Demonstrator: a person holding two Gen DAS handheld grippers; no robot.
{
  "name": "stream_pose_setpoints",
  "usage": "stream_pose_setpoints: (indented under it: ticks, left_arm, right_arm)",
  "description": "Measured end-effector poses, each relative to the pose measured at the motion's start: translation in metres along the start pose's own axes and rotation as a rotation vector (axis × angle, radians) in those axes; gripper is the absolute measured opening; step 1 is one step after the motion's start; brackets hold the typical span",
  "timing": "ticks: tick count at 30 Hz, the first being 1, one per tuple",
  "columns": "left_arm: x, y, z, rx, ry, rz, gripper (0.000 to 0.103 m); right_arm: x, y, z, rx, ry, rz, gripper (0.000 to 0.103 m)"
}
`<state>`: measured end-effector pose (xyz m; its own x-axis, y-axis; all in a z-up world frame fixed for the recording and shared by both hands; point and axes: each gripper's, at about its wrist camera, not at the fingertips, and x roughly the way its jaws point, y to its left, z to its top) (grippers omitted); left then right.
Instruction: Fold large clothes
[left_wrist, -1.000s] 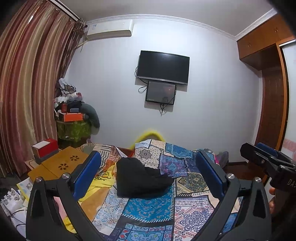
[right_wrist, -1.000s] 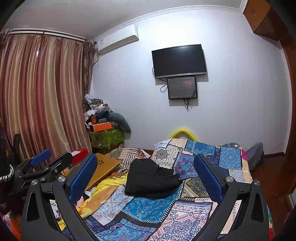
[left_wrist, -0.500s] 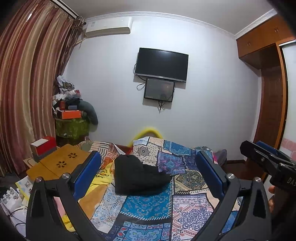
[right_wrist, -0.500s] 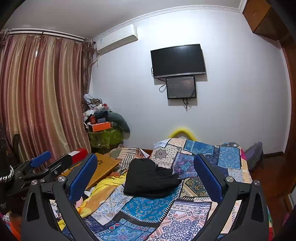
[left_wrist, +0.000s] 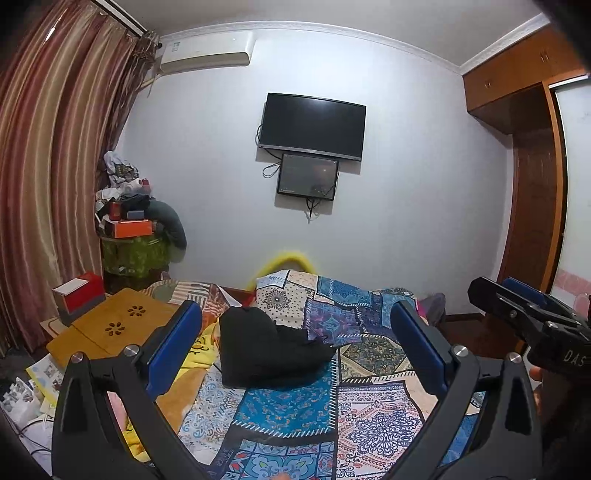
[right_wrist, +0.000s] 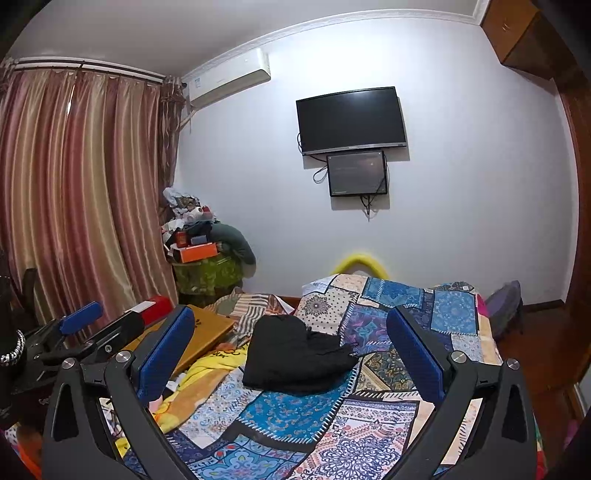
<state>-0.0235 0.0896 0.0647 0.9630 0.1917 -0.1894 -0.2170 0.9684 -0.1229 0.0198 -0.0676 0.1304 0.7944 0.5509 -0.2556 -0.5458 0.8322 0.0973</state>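
A black garment (left_wrist: 267, 347) lies bunched into a compact heap on the patchwork bedspread (left_wrist: 295, 406), about mid-bed; the right wrist view shows the same garment (right_wrist: 295, 354). My left gripper (left_wrist: 295, 332) is held above the near end of the bed, jaws wide open, nothing between the blue pads. My right gripper (right_wrist: 290, 332) hangs likewise open and empty, well short of the garment. The right gripper (left_wrist: 528, 317) appears at the right edge of the left wrist view, and the left gripper (right_wrist: 77, 332) at the left edge of the right wrist view.
A wooden lap desk (left_wrist: 110, 328) and a red box (left_wrist: 79, 295) sit left of the bed, beside a yellow blanket (left_wrist: 201, 350). A cluttered green stand (left_wrist: 136, 254) is in the corner by the curtains (left_wrist: 44, 184). A wardrobe (left_wrist: 532, 184) is on the right.
Both views have tilted slightly upward, so the garment and bed sit lower in frame. The garment has not moved and both grippers stay open.
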Motion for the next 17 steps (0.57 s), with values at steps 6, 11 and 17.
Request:
stream_pose_setpoints:
  ticks: [6,11,17]
  left_arm:
    - [0.0011,-0.0017,-0.0012,-0.001,0.007,-0.002,0.102]
    - [0.0007,-0.0004,-0.0018,-0.002,0.007,0.003,0.103]
    - [0.0035,0.0002,-0.0025,0.001,0.013,0.014,0.102]
  right_arm:
    - [0.0013,-0.0002,-0.0008,0.006,0.007,-0.006,0.103]
    - [0.0031,-0.0019,-0.0007,0.012,0.013,-0.011,0.103]
    - [0.0067,-0.0033,-0.0010,0.019,0.025,-0.011,0.103]
